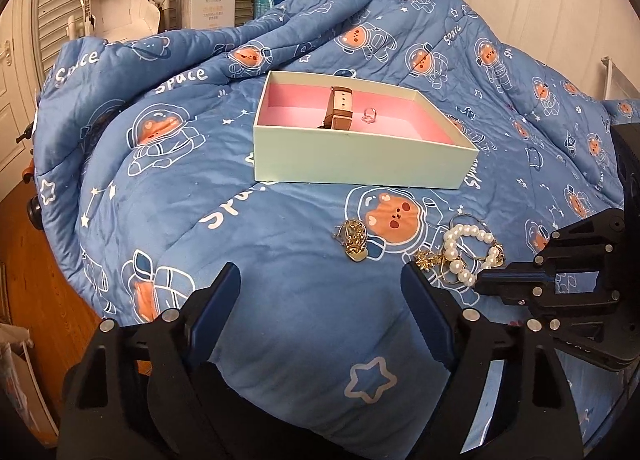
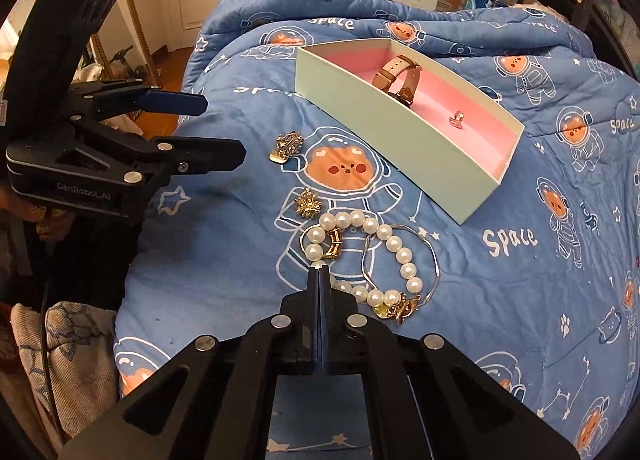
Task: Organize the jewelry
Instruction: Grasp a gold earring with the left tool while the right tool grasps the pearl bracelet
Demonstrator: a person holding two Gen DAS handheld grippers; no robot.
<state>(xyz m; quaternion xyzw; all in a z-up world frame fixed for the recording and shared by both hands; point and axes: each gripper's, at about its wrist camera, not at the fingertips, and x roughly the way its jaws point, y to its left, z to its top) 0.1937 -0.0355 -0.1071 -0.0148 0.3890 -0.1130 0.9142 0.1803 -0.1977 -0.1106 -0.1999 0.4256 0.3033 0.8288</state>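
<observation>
A: Biggest thing first?
B: Blue space-print quilt with astronaut bears, covering the bed. Everything sits on it.

A: Next?
B: Open pale-green box with a pink lining, lying flat on the quilt past the loose jewelry. Inside: a brown-strap watch standing on edge, and a small ring on the pink floor just beside it, not touching.

A: Hand-held grippers?
B: Left hand-held gripper is spread wide, nothing between its fingers, hovering over bare quilt short of the jewelry. Right hand-held gripper has its jaws pressed together, tips at the pearl bracelet. It looks pinched on the strand between beads, but the contact point is hidden by the tips.

A: Loose pieces, where?
B: Pearl bracelet lies in a loop on the quilt near the box, gold charms at one end. A thin metal bangle overlaps the bracelet loop. A chunky gold ring piece sits inside the loop, touching the pearls. A small gold brooch-like piece sits just beyond the pearls. A gold chain bundle with a heart charm lies apart, nearer the box.

A: Same cluster in the left view?
B: Yes, pearls at the right, chain bundle closer to centre.
</observation>
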